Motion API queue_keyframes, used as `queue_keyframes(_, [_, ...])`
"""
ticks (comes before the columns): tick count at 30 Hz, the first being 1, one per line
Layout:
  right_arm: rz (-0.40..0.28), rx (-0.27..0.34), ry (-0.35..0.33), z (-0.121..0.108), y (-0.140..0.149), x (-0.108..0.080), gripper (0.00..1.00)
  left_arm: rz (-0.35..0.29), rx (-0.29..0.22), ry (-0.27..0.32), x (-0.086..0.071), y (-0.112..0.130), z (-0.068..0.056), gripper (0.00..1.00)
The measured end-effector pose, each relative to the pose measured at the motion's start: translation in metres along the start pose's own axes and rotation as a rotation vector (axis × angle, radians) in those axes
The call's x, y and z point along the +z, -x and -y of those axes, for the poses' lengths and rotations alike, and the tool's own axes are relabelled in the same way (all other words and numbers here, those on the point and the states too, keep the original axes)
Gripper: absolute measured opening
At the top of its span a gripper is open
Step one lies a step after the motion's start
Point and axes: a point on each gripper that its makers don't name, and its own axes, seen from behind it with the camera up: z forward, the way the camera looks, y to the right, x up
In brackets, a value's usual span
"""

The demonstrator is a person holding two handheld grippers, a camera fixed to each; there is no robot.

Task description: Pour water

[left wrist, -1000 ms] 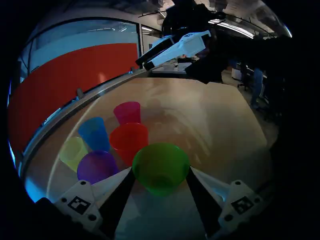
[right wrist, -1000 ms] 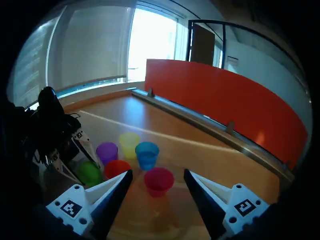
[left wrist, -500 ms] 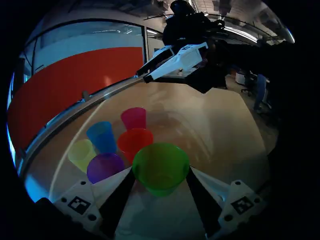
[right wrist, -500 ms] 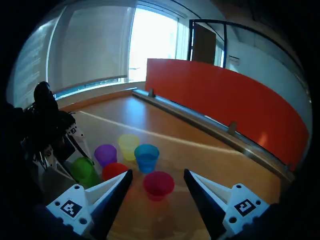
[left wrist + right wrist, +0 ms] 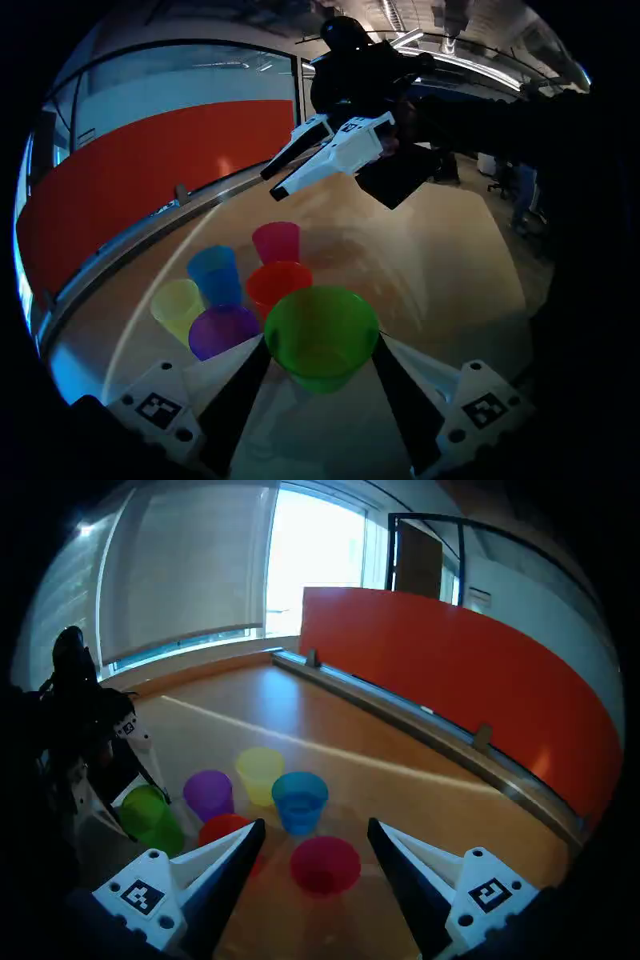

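Green cup (image 5: 322,320) clamped in left tongs (image 5: 320,342); right tongs (image 5: 314,824) spread wide, pink cup (image 5: 324,866) between them, untouched, on counter (image 5: 360,744).

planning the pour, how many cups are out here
6: green held in the left claw, red just behind it, purple left of red, yellow farther left, blue behind purple, pink farthest back. None looks hidden.

We've got bare bench (image 5: 448,808) between pink cup (image 5: 324,866) and orange partition (image 5: 480,672); blue cup (image 5: 300,800) and red cup (image 5: 224,830) crowd the other side.
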Motion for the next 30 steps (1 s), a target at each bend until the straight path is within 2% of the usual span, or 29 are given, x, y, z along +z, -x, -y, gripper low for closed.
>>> queue_keyframes(15, [0.047, -0.014, -0.041, 0.006, 0.005, 0.044, 0.99, -0.011, -0.05, -0.048, -0.021, 0.001, 0.006, 0.86])
queue_keyframes(30, [0.115, -0.022, -0.077, 0.016, 0.016, 0.08, 0.99, -0.034, -0.09, -0.083, -0.04, 0.0, 0.013, 0.86])
